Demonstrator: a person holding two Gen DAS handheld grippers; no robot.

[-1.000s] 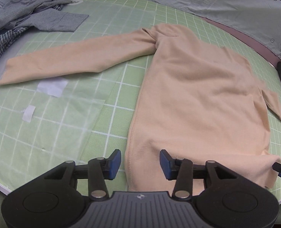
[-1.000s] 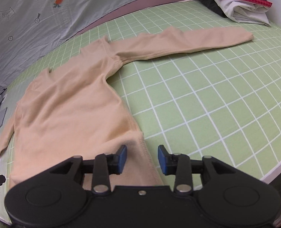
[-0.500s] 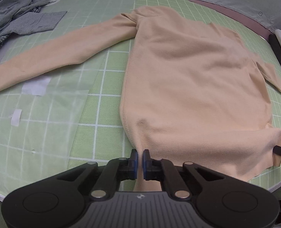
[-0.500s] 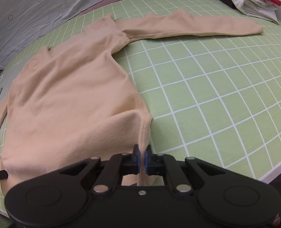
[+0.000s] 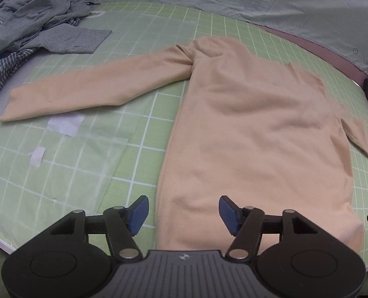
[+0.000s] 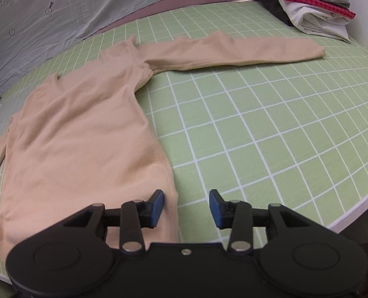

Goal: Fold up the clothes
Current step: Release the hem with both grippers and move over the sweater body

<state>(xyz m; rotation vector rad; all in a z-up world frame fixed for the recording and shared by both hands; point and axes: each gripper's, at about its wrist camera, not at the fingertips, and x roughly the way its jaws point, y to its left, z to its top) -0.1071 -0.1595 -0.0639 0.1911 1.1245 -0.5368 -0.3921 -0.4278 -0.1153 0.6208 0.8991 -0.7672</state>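
Observation:
A peach long-sleeved top (image 5: 253, 129) lies flat on the green grid mat (image 5: 146, 124), hem toward me and both sleeves spread out sideways. My left gripper (image 5: 183, 213) is open over the hem's left corner, holding nothing. In the right wrist view the same top (image 6: 79, 134) fills the left half, its right sleeve (image 6: 233, 52) stretched across the mat. My right gripper (image 6: 186, 208) is open over the hem's right corner, holding nothing.
A heap of grey and checked clothes (image 5: 27, 29) lies at the far left. A stack of folded clothes (image 6: 308, 7) sits at the far right. A grey printed sheet (image 6: 47, 7) runs along the back. Two white paper scraps (image 5: 64, 124) lie on the mat.
Both grippers were open a second ago, shut on the hem corners half a second ago, and are open again now. The top lies flat with its hem released.

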